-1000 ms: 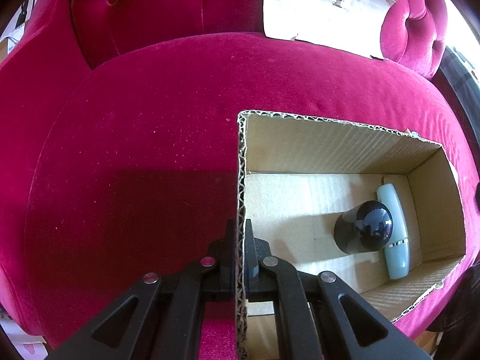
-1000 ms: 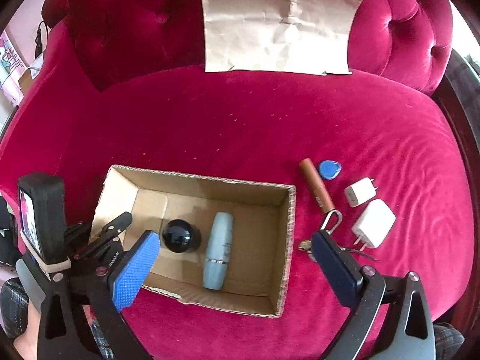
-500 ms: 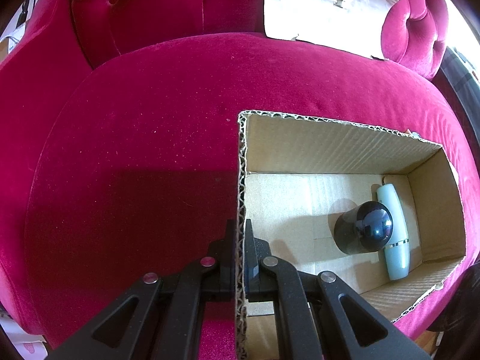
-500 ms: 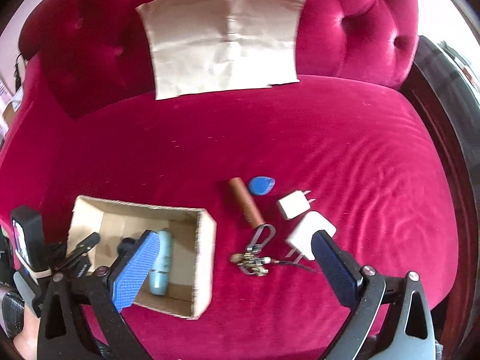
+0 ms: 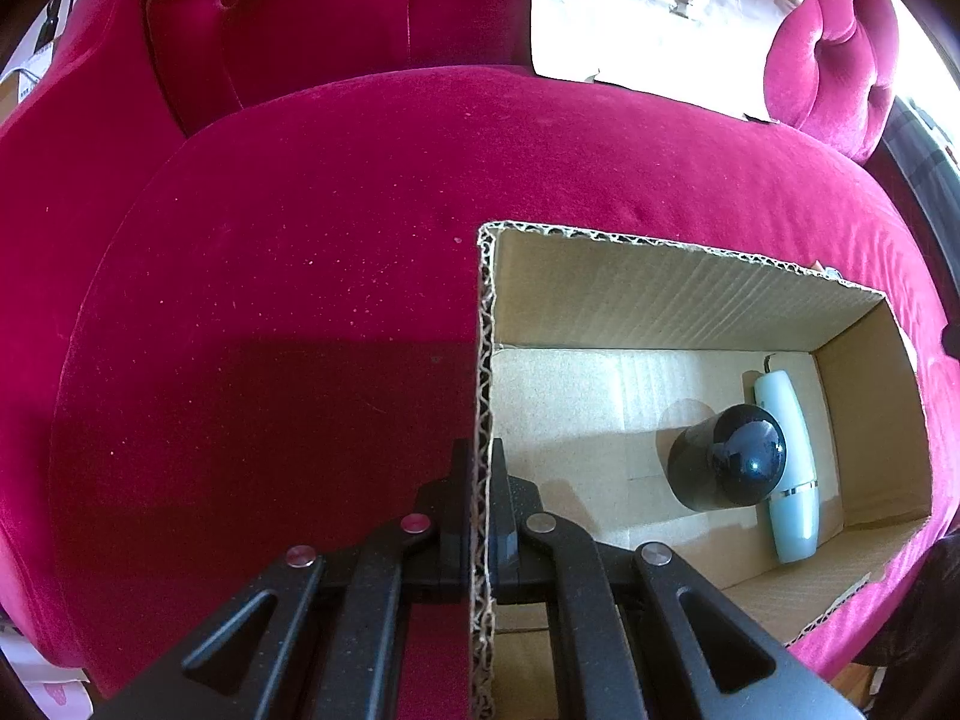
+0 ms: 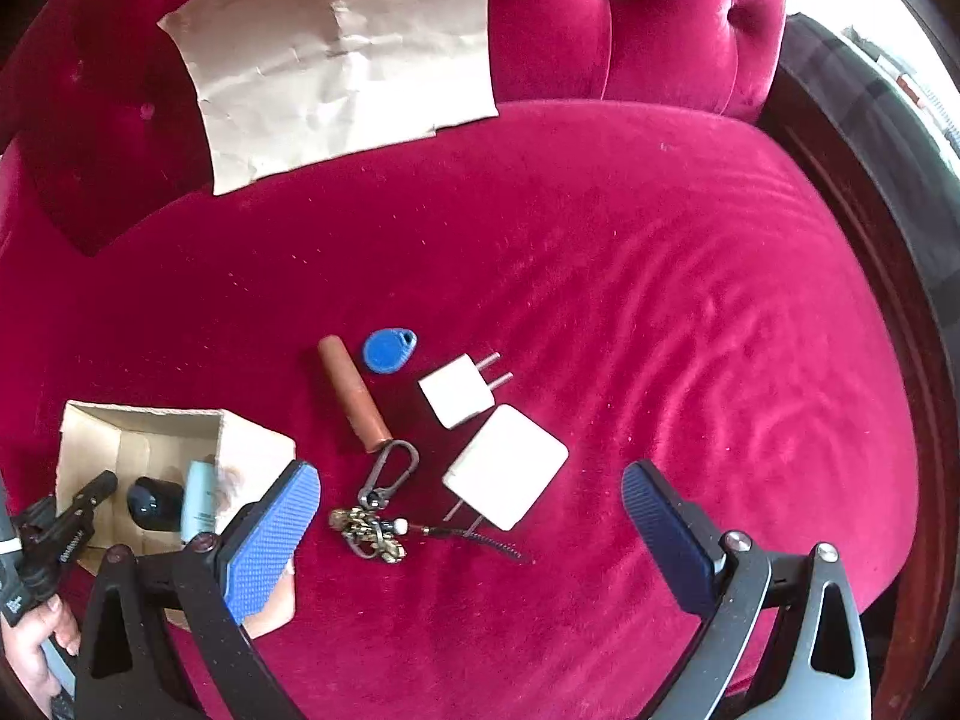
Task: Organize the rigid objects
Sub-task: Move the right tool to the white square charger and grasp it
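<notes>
An open cardboard box (image 5: 672,294) sits on a red velvet sofa. My left gripper (image 5: 480,468) is shut on its left wall. Inside lie a black round-capped bottle (image 5: 729,465) and a pale blue tube (image 5: 789,468). The box (image 6: 252,456) also shows at the lower left of the right wrist view. My right gripper (image 6: 471,510) is open and empty, above a large white charger (image 6: 507,468). Near it lie a small white plug (image 6: 459,390), a brown tube (image 6: 354,402), a blue key fob (image 6: 387,351) and a key bunch with carabiner (image 6: 375,510).
A sheet of brown paper (image 6: 336,54) leans on the tufted sofa back. The sofa's dark wooden frame (image 6: 870,228) runs along the right. My left gripper (image 6: 60,534) and the hand holding it show at the lower left of the right wrist view.
My right gripper has swung right, away from the box, to over the chargers and keys. My left gripper has stayed shut on the box wall.
</notes>
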A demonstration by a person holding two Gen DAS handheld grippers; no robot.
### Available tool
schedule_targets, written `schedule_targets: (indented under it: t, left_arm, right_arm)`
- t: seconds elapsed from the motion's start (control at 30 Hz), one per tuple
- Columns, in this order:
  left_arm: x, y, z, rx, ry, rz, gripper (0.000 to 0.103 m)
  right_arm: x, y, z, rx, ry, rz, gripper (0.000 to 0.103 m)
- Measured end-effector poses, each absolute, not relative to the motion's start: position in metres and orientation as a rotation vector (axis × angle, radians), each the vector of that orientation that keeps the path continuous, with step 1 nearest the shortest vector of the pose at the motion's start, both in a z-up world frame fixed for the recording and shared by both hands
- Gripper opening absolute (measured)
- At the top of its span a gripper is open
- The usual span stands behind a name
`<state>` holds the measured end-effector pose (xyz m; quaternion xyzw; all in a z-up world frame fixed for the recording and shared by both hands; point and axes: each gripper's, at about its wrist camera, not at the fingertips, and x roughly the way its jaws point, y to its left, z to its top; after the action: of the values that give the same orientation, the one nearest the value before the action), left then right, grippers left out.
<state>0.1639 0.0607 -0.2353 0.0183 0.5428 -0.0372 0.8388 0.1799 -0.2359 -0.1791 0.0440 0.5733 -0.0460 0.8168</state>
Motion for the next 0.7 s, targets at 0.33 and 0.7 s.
schedule_targets:
  t: [0.33, 0.7]
  left_arm:
    - [0.163, 0.059, -0.236, 0.058, 1.141, -0.082, 0.003]
    - [0.163, 0.06, -0.236, 0.057, 1.14, -0.085, 0.003]
  right_arm:
    - [0.184, -0.257, -0.217, 0.09, 1.264, -0.09, 0.103]
    - [0.199, -0.268, -0.238, 0.142, 1.282, -0.109, 0.102]
